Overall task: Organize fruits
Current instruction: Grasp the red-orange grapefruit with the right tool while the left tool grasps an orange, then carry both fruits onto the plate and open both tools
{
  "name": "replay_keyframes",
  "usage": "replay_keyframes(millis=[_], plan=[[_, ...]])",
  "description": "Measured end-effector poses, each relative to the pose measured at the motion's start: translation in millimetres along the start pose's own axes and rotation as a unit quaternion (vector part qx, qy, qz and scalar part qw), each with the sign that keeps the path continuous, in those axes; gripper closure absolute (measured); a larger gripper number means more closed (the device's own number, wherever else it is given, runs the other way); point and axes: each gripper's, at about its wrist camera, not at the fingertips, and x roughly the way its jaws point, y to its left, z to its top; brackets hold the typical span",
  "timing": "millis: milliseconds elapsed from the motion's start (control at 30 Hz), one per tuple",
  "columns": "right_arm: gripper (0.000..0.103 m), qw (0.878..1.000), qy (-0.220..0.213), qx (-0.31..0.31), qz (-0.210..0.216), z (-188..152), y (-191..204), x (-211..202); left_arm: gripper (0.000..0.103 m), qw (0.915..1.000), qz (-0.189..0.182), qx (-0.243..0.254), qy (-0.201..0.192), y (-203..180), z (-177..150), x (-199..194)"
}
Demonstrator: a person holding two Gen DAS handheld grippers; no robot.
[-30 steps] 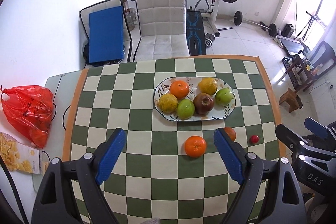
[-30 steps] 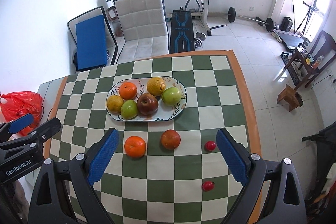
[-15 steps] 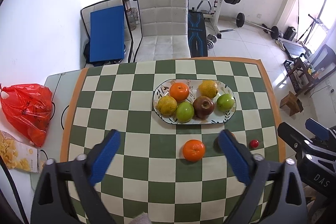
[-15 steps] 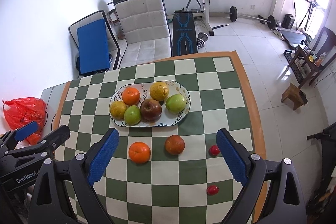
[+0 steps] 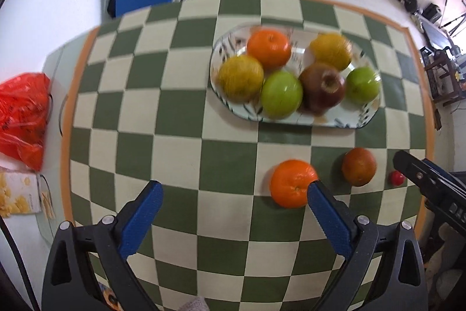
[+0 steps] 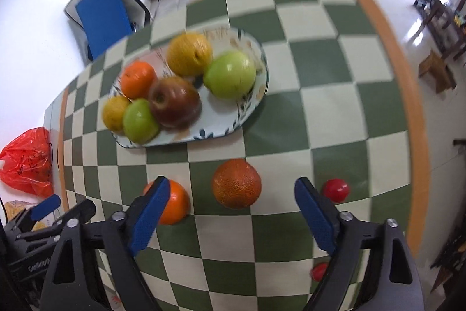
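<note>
Both claws hang over the checked worktop [image 5: 180,112], each spread wide with nothing between the blue pads. Left claw [image 5: 233,212]: bright orange [image 5: 292,182] sits just ahead of its right-hand finger, at the tip, partly overlapped by it in view; contact not clear. Darker reddish orange [image 5: 358,166] lies further to that side, outside the fingers, with a small red fruit [image 5: 396,177] beyond it beside the tip of the other claw. Oval plate [image 5: 335,121] is ahead and slightly right, holding six fruits: one orange, two yellowish, two green apples, one dark red apple. Right claw [image 6: 231,194]: the darker reddish orange [image 6: 236,183] lies just ahead of the gap between its fingertips, roughly centred. Bright orange [image 6: 174,203] is behind the left-hand fingertip, partly hidden. Small red fruit [image 6: 335,190] sits just outside the right-hand finger; a second red fruit [image 6: 319,271] lies near that finger's base. Plate [image 6: 227,130] ahead and to the left. Both views blurred.
</note>
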Motion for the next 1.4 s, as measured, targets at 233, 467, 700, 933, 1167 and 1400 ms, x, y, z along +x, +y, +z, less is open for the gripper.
replay_keyframes(millis=[233,467,700,933,1167,1400], plan=[[0.045,0.999,0.049,0.006,0.011,0.8,-7.2,69.4,0.002,0.9977,-0.014,-0.003,0.066,-9.6,1.1,53.9],[0.046,0.998,0.054,-0.022,-0.013,-25.0,-19.5,51.7,0.002,0.9924,-0.069,0.024,0.099,-39.4,-6.6,72.8],[0.045,0.997,0.074,-0.012,-0.016,-52.1,-36.2,54.2,0.009,0.9898,-0.056,0.079,0.105,-79.3,-8.6,94.3],[0.045,0.997,0.077,-0.014,-0.015,-57.0,-36.2,63.1,0.041,0.9902,-0.028,0.103,0.09,-86.6,-20.3,98.6],[0.045,0.996,0.083,-0.019,-0.01,-54.8,-35.8,65.5,0.041,0.9918,-0.036,0.074,0.097,-68.9,-42.0,100.0],[0.046,0.996,0.083,-0.016,0.007,-53.3,-37.0,62.4,0.041,0.9924,-0.049,0.059,0.097,-59.7,-37.2,93.8]])
